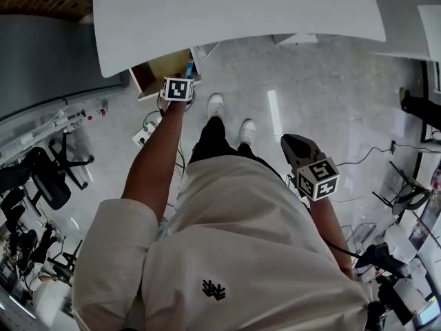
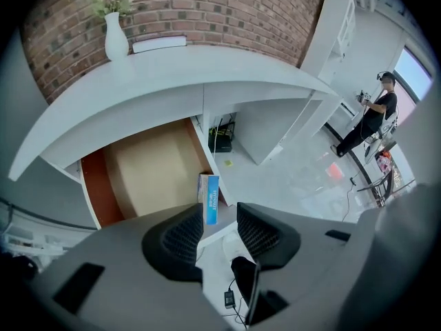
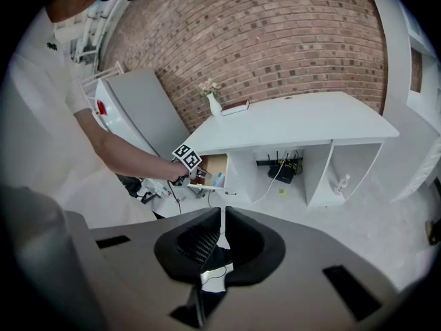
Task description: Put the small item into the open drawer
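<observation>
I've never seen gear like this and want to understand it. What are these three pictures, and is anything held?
A person holds a two-jaw gripper in each hand. One picture comes from a head camera looking down; the others from cameras riding on the grippers. The left gripper hangs open above the open drawer under a white desk; a small blue box stands inside, not gripped. The right gripper is shut and empty.

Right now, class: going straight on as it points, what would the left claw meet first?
Probably the blue box standing in the open drawer, seen in line beyond the open jaws of the left claw; depth is unclear.
</observation>
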